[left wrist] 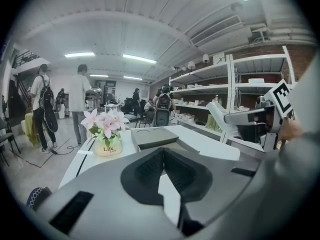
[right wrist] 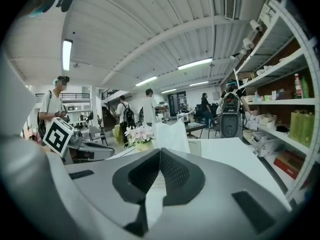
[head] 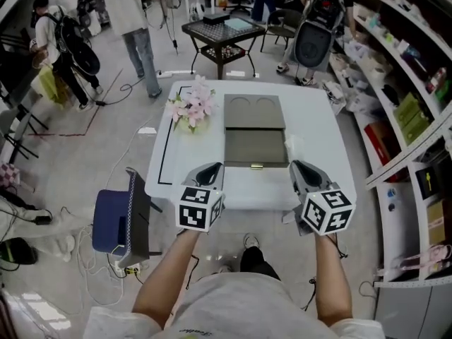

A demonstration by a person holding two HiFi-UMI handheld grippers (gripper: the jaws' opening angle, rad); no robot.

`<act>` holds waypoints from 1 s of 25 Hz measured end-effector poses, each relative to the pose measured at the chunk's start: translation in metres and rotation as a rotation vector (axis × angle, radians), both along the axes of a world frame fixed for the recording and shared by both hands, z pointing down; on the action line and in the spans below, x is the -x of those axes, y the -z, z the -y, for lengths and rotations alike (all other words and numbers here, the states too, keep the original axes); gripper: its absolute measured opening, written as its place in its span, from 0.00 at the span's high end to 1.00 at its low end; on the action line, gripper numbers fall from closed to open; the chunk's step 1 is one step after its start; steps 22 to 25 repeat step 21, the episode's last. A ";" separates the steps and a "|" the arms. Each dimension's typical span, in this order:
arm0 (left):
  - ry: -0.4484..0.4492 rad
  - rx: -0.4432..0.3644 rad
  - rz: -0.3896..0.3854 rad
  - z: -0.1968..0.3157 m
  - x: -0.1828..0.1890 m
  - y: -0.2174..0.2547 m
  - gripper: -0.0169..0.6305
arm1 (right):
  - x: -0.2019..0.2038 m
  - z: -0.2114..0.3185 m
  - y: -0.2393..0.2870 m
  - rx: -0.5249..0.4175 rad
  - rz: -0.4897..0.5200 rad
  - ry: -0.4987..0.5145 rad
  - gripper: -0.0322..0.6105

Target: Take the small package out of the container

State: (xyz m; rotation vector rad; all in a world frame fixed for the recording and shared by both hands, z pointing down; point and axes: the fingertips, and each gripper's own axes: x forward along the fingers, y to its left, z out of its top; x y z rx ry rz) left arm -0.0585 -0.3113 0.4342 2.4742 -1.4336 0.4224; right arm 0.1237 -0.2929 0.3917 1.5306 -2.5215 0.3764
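Observation:
An olive-grey container [head: 254,129] lies flat in the middle of the white table [head: 318,129]; its far half bears two round marks and its near edge a brass latch [head: 256,166]. In the left gripper view the container [left wrist: 152,136] lies ahead beyond the jaws. A small white package [head: 292,148] stands at the container's right edge. My right gripper [head: 296,167] is shut on its lower edge, and the package [right wrist: 172,133] rises straight off the jaw tips [right wrist: 159,153]. My left gripper [head: 212,168] is shut and empty at the table's near edge, left of the latch.
A pot of pink flowers [head: 192,108] stands on the table left of the container. Shelving [head: 413,119] runs along the right. A blue chair [head: 116,221] sits at the near left. People [head: 138,34] and a dark table [head: 226,34] are behind.

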 end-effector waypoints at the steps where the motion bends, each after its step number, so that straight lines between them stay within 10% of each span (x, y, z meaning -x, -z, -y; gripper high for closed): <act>1: -0.001 -0.001 0.000 -0.002 0.001 0.000 0.97 | -0.001 -0.003 0.000 -0.001 0.004 -0.007 0.94; 25: -0.025 -0.008 0.019 -0.011 -0.005 0.005 0.97 | -0.006 -0.021 0.000 -0.011 0.014 -0.041 0.94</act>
